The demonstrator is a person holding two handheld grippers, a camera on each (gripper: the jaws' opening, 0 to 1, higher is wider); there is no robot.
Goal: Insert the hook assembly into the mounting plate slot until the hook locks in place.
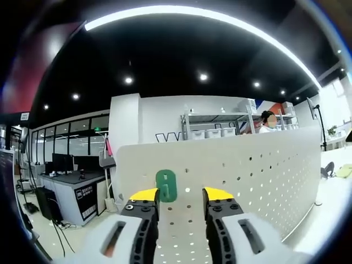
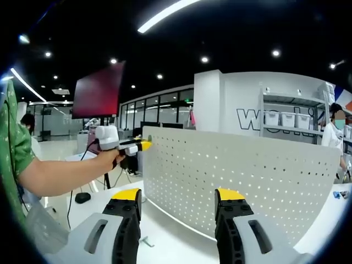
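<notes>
Two grippers, one pegboard, one green hook, that's the whole count of task stuff we can pick out. In the left gripper view our left gripper sits with its yellow-tipped jaws spread fairly wide and nothing between them, pointed straight at the white pegboard, which is the mounting plate here. The green hook is on the board's face, at about 11 o'clock from the left jaw tips, just above the left jaw, and it looks seated in a hole, though we can't tell from here whether it's actually locked. In the right gripper view our right gripper is also wide open and holding nothing, hanging back well apart from the pegboard. At roughly 10 o'clock in that view a person's hand holds the left gripper up against the board's top left corner; its jaw gap is too small to read from that side. Our guess is we're at the tail end of the insert step, so the next move calls for checking the seat and maybe pressing the hook home without knocking it loose.
</notes>
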